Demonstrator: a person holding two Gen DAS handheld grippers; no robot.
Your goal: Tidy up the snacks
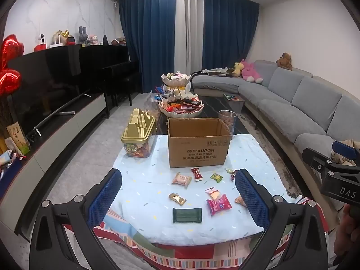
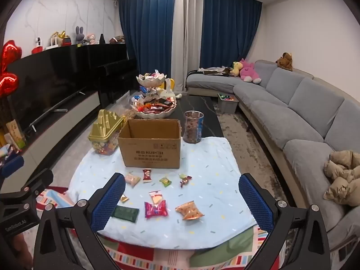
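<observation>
Several wrapped snacks lie on a light blue cloth: a dark green packet, a pink packet, a gold packet, a peach packet, an orange packet. An open cardboard box stands behind them; it also shows in the right wrist view. My left gripper is open above the snacks, empty. My right gripper is open above the near snacks, empty. Each gripper's body shows at the edge of the other's view.
A gold-lidded candy jar stands left of the box, a clear tub of snacks right of it. A tiered snack bowl stands behind. A grey sofa runs along the right, a TV cabinet along the left.
</observation>
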